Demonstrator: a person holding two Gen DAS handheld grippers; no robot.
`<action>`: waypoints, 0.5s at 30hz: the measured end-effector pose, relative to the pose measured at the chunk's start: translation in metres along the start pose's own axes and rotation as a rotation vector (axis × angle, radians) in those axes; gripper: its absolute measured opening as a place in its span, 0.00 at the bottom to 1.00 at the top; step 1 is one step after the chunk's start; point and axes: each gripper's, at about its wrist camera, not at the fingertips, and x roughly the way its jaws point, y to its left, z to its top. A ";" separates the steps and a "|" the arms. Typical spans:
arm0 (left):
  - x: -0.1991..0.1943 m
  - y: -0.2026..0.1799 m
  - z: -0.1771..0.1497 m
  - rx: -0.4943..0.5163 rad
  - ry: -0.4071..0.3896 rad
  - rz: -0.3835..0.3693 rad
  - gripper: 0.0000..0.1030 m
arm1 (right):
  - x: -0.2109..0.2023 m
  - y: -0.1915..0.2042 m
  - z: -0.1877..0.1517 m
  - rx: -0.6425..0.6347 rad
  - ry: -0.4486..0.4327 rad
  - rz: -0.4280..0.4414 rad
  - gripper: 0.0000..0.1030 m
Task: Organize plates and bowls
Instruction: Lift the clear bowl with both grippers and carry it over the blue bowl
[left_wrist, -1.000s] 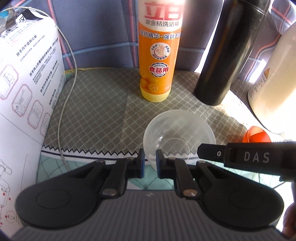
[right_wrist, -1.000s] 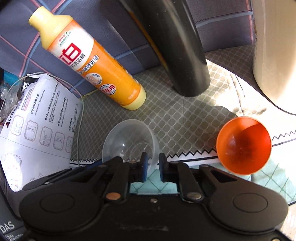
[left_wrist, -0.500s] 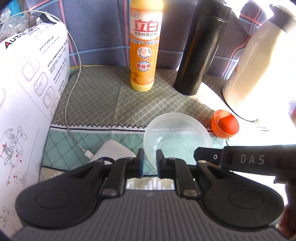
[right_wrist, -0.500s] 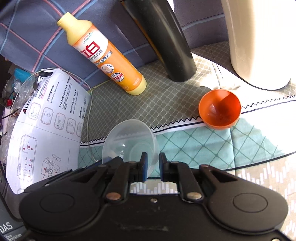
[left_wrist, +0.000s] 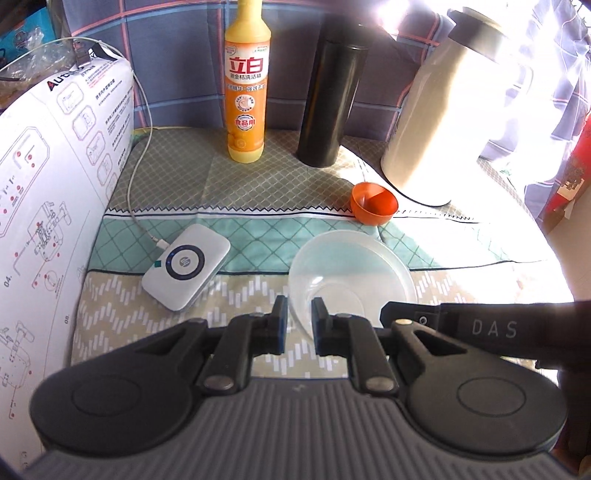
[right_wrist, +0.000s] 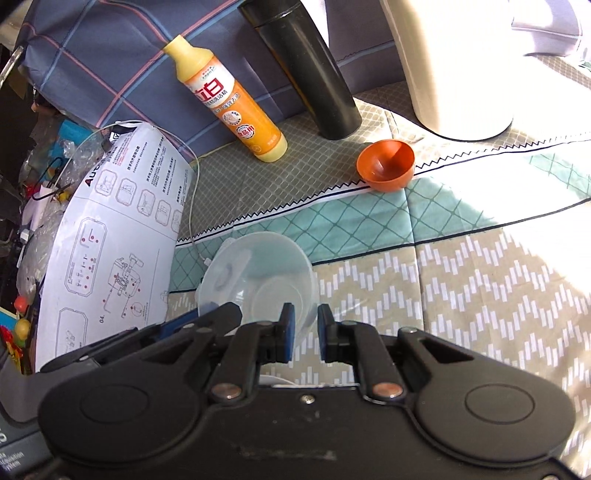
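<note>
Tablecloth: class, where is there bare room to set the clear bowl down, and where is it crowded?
Free: the zigzag-patterned near part of the tablecloth, right of the clear bowl, and the teal band below the orange bowl. Crowded: the back edge with the soap bottle, black flask and cream jug; the left side holds the white charger and its cable.

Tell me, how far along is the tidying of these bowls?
Nothing looks put away yet. In hand: both grippers, left gripper and right gripper, pinch the rim of one clear plastic bowl, held above the patterned tablecloth. Left: the small orange bowl sits untouched near the cream jug, so the two bowls have not been brought together. No plates show.
</note>
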 end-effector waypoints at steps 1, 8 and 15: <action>-0.004 -0.004 -0.005 0.008 0.000 -0.005 0.12 | -0.005 -0.003 -0.005 0.002 0.000 -0.001 0.13; -0.021 -0.038 -0.036 0.063 0.023 -0.049 0.12 | -0.039 -0.033 -0.043 0.029 -0.003 -0.023 0.13; -0.028 -0.068 -0.062 0.113 0.067 -0.098 0.12 | -0.068 -0.069 -0.075 0.069 -0.001 -0.040 0.14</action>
